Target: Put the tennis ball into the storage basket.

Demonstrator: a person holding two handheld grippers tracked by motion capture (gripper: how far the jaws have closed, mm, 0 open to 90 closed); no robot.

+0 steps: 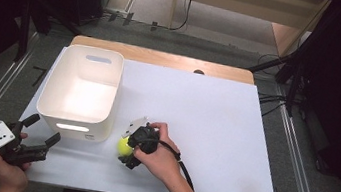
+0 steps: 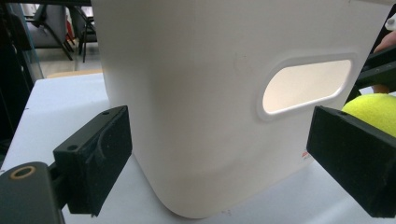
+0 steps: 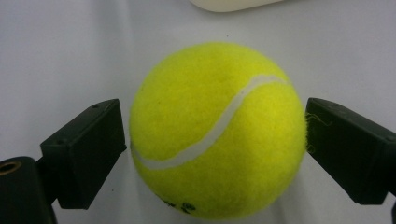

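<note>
Right gripper view: tennis ball [image 3: 217, 133] between parted right tongs [image 3: 215, 144], ungripped.
Left tongs [image 2: 219, 154] apart; ball not yet in white bin [image 1: 81, 88].

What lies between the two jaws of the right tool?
The tennis ball sits between the jaws of the right tool on the white table, seen in the right gripper view.

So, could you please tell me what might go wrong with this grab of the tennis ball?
The right gripper has the tennis ball between its fingers, which sit low on its sides, so it may squirt out and roll. The white bin stands close by, so lifting carelessly could knock its wall.
</note>
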